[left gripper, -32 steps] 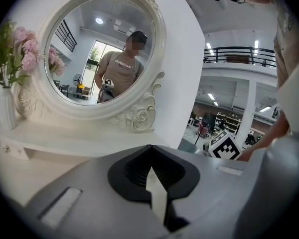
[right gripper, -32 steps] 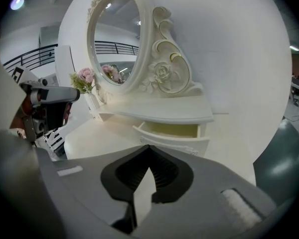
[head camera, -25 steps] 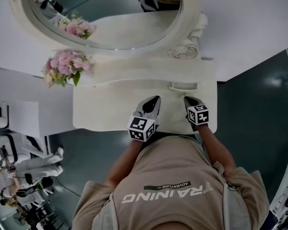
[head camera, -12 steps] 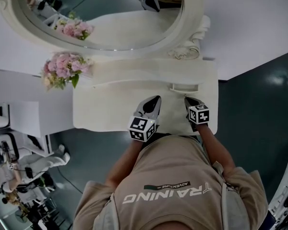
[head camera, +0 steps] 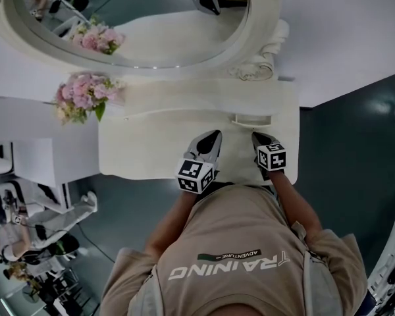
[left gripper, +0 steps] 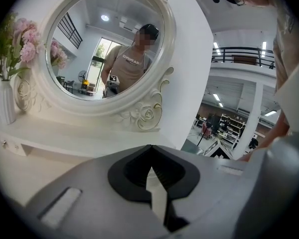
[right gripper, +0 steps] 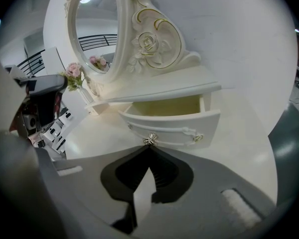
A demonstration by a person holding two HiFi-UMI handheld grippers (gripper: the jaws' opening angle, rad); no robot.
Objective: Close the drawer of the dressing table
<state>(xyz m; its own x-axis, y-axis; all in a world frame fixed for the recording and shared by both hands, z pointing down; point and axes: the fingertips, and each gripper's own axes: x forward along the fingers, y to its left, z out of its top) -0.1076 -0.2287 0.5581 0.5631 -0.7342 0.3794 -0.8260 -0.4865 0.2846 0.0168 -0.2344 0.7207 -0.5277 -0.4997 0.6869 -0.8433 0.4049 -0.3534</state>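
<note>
— Fingers [right gripper: 209,183] on the right gripper [right gripper: 149,147]?
— Pressed together, empty, tips right below the knob [right gripper: 149,139] of the pulled-out drawer [right gripper: 164,123]; contact unclear.
— And the left gripper [left gripper: 150,147]?
— Closed on nothing too, hovering over the bench [head camera: 145,150] beside the right one, both forearms [head camera: 293,199] reaching forward from the person [head camera: 230,255].

Head view looks steeply down from above onto the dressing table [head camera: 145,143]. Left gripper view faces the mirror [left gripper: 104,49] close-up; right gripper view sits low, near the drawer [right gripper: 172,126] (all 3 share mirror & tabletop).
</note>
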